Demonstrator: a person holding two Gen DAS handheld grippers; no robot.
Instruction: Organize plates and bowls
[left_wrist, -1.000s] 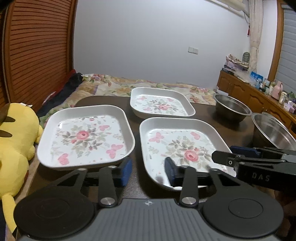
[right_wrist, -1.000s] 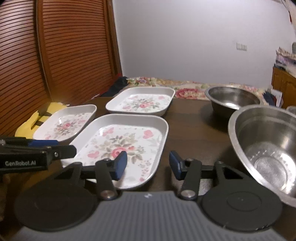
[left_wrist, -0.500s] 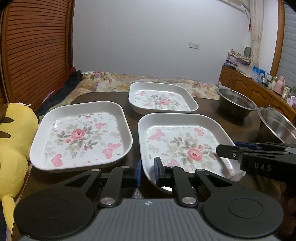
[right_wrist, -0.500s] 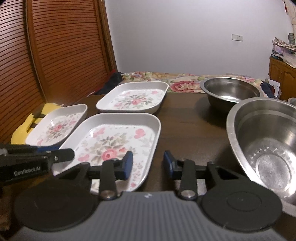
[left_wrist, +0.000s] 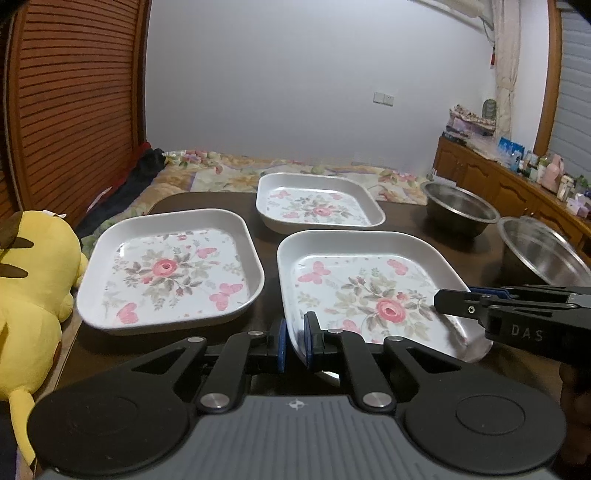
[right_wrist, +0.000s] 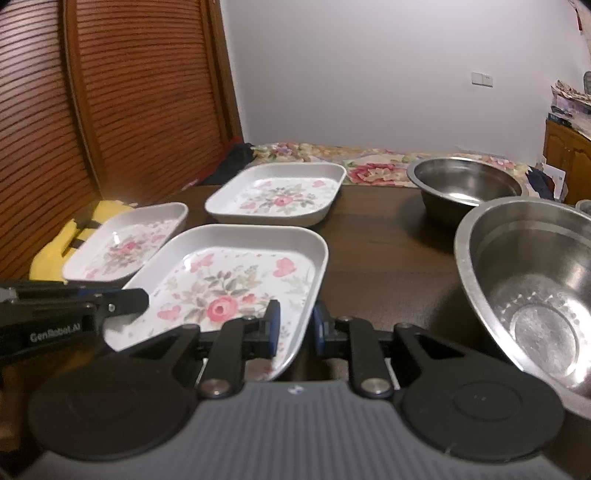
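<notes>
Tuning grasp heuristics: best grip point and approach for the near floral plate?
Grip the raised near rim of the near floral plate, coming in low from the table's front edge, one finger inside the wall and one outside. Its flat base gives no purchase. The left gripper and right gripper each straddle a near corner this way.

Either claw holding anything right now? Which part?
Both clamp the near floral plate by its rim: left claw at the near left corner, right claw at the near right corner.

Left gripper (left_wrist: 294, 341) and right gripper (right_wrist: 295, 328) both clamped on a rim, level.
</notes>
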